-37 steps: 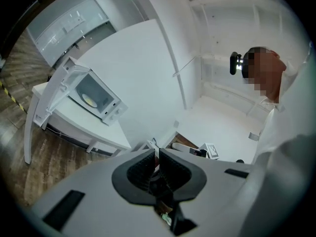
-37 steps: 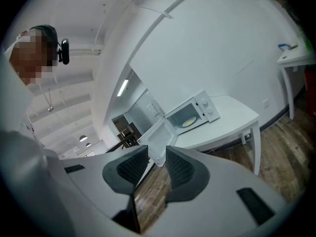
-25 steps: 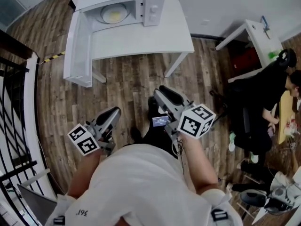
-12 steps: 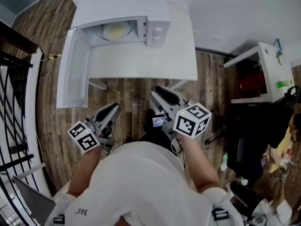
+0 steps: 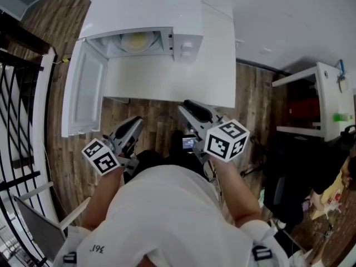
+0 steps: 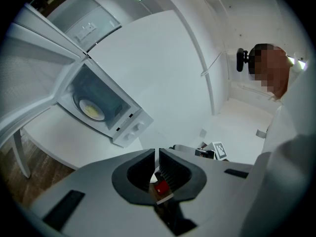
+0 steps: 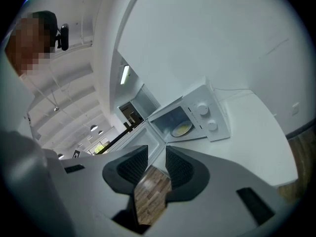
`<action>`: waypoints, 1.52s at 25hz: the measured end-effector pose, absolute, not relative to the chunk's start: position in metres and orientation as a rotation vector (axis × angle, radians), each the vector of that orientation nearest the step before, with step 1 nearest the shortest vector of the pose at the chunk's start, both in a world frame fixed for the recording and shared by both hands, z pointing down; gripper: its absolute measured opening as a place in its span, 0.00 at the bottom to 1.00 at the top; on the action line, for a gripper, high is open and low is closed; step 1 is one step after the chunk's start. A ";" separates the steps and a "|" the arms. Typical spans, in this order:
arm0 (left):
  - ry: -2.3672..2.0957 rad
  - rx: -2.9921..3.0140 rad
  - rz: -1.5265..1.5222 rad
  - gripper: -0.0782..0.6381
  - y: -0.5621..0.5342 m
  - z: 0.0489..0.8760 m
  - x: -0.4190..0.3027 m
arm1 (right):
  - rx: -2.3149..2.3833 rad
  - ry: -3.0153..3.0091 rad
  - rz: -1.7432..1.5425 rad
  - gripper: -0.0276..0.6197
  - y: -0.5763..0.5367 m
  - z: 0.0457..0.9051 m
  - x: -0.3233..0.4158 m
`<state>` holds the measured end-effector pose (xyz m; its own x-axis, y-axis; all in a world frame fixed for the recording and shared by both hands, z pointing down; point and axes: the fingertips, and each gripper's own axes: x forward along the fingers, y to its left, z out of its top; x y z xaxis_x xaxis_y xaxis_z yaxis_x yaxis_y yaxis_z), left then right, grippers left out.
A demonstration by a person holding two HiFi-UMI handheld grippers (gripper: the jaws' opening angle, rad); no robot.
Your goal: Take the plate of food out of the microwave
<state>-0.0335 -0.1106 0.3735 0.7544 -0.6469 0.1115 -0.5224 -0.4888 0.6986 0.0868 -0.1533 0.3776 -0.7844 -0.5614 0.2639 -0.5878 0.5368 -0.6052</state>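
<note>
The white microwave (image 5: 167, 32) stands on a white table (image 5: 167, 77), its door (image 5: 83, 93) swung wide open to the left. Inside lies the plate of yellow food (image 5: 135, 40), which the gripper views also show as the plate (image 6: 91, 110) and the plate (image 7: 181, 129). My left gripper (image 5: 136, 122) is shut and empty, held short of the table's near edge. My right gripper (image 5: 188, 104) is open with nothing between its jaws, and it just overlaps that edge. Both point toward the microwave and are well apart from it.
A black railing (image 5: 22, 121) runs down the left side. A white side table (image 5: 311, 93) and a dark office chair (image 5: 289, 177) stand at the right. Wood floor (image 5: 161, 124) lies between me and the table, and the open door juts out past the table's left edge.
The table and microwave have come closer and lower in the head view as I walked toward them. Both grippers travelled forward with me, their jaws unchanged.
</note>
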 end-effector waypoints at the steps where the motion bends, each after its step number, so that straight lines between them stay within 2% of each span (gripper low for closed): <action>1: -0.874 2.196 -0.211 0.15 -0.113 0.375 -0.034 | 1.014 -2.715 1.098 0.22 -0.155 0.379 0.086; 25: -0.761 2.208 -0.162 0.15 -0.156 0.390 -0.087 | 1.193 -2.611 1.093 0.22 -0.181 0.395 0.033; 38: -0.892 2.211 -0.083 0.15 -0.245 0.420 -0.100 | 1.300 -2.543 0.977 0.22 -0.273 0.427 0.001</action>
<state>-0.1005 -0.2451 0.4205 0.7563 -0.6226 0.2009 -0.5749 -0.4860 0.6583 0.0009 -0.2732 0.4273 -0.6228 -0.6832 0.3812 -0.7628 0.4217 -0.4903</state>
